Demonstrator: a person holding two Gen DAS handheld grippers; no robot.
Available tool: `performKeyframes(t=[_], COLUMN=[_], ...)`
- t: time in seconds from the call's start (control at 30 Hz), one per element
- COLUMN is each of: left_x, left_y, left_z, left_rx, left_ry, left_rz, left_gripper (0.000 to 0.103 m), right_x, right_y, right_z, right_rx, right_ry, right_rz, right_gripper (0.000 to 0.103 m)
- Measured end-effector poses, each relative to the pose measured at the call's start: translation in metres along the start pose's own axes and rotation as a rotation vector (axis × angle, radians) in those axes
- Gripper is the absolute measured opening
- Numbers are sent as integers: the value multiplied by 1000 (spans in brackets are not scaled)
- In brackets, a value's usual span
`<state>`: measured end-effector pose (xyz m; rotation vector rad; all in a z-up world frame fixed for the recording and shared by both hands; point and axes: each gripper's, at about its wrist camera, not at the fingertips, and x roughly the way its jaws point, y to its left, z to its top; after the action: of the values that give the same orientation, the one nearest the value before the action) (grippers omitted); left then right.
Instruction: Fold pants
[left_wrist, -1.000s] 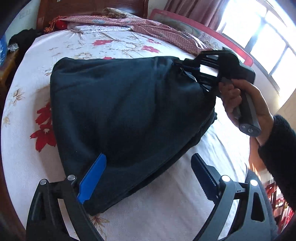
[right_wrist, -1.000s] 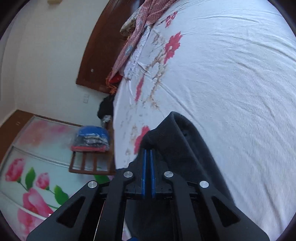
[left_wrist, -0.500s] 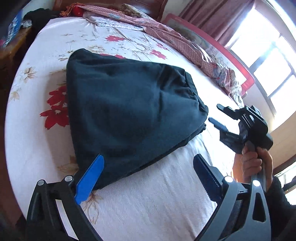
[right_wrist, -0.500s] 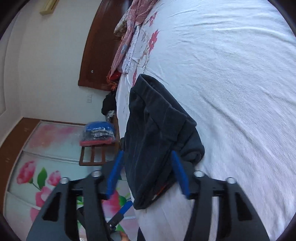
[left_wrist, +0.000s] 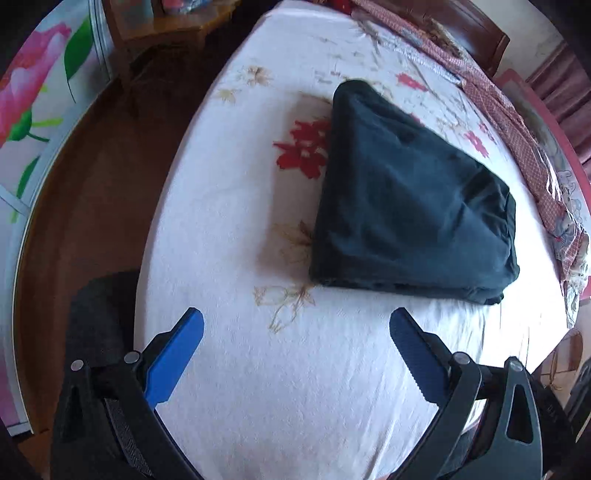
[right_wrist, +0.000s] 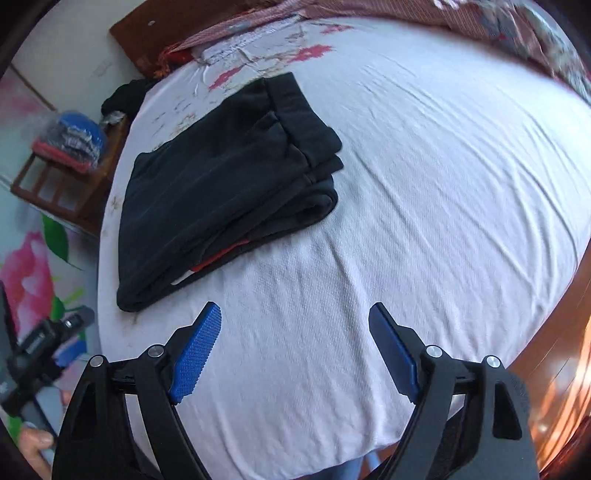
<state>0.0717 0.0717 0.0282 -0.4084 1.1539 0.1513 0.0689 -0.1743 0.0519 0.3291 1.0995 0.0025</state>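
Left wrist view: left gripper (left_wrist: 295, 328) spread wide over the bed (left_wrist: 229, 229), nothing between the blue pads (left_wrist: 175, 356). Jaws just opened a little further. Ahead of the claw and toward its right finger, apart from both fingertips: the folded dark pants (left_wrist: 410, 199), lying flat on the white sheet as a compact bundle. Red flower print (left_wrist: 304, 147) on the sheet just beside the bundle, on the side of the left finger. Beyond the pants, at the far edge of the bed, a red patterned blanket (left_wrist: 517, 147). Off the left finger, past the bed edge, brown floor (left_wrist: 99, 173) and a panel with painted pink flowers (left_wrist: 22, 96).

Right wrist view: right gripper (right_wrist: 295, 325) also spread apart, empty, pads clear of the cloth. Jaws just been opening, with bare sheet between them. Pants (right_wrist: 221, 184) ahead and toward the left finger, near its tip but not touching; stacked layers visible on the near edge, with a thin strip of red (right_wrist: 218, 258) showing between them. Further off on the same side, beside the bed, a wooden chair (right_wrist: 55, 181) with a blue and red bundle on it. At the lower left edge, the other tool's black body (right_wrist: 40, 347) and part of a hand (right_wrist: 33, 443); not possible to tell more of it here.
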Motion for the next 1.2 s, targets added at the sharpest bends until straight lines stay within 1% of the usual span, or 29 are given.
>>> performKeyframes(t=[0.03,0.1,0.13,0.17,0.2,0.23,0.3,0.33,0.4,0.47,0.5,0.53,0.57,0.63,0.7,0.83,0.97,1.0,1.07,1.2], left_x=[-5,-11,-14,-19,-24,-28,-35,-33,-25,-13,-5,0,2,0,-2,-1,-2,-1,1,4], left_y=[-6,-20,-24,-24,-23,-23,-25,-26,-21,-15,-12,-9,-7,-2,-3,-15,-17,-18,-20,-21], left_z=[4,11,13,13,11,6,-12,-22,-40,-51,-50,-46,-43,-39,-38,-44,-47,-47,-49,-51], left_rx=[21,69,73,66,56,62,130,172,216,235,238,229,215,186,180,254,247,248,260,265], left_ry=[-35,-108,-143,-179,-230,-281,-384,-409,-395,-367,-332,-294,-278,-293,-295,-298,-289,-287,-286,-270], left_rz=[8,84,93,72,48,48,78,86,95,127,140,136,133,139,138,170,112,106,120,101], left_gripper=[101,101,101,101,101,101,101,101,101,101,101,101,101,101,101,101,101,101,101,101], right_x=[-3,-10,-10,-13,-13,-12,-6,-2,-1,3,4,3,1,2,7,20,29,31,33,38], right_y=[7,20,28,35,39,43,46,44,36,36,36,37,38,41,46,50,45,43,39,41], right_z=[2,3,11,10,9,7,-3,-9,-20,-25,-26,-27,-26,-23,-21,-28,-31,-32,-33,-36], right_rx=[-19,-41,-50,-76,-96,-102,-115,-115,-99,-110,-118,-119,-119,-127,-148,-178,-154,-152,-144,-158], right_ry=[-49,-172,-237,-304,-338,-358,-363,-353,-335,-295,-286,-293,-301,-283,-255,-211,-177,-175,-167,-163], right_rz=[9,37,35,32,14,-10,-32,-35,-55,-58,-67,-71,-63,-79,-86,-107,-107,-109,-113,-115], right_gripper=[82,82,82,82,84,86,86,86,86,86,86,86,86,86,86,86,86,86,86,86])
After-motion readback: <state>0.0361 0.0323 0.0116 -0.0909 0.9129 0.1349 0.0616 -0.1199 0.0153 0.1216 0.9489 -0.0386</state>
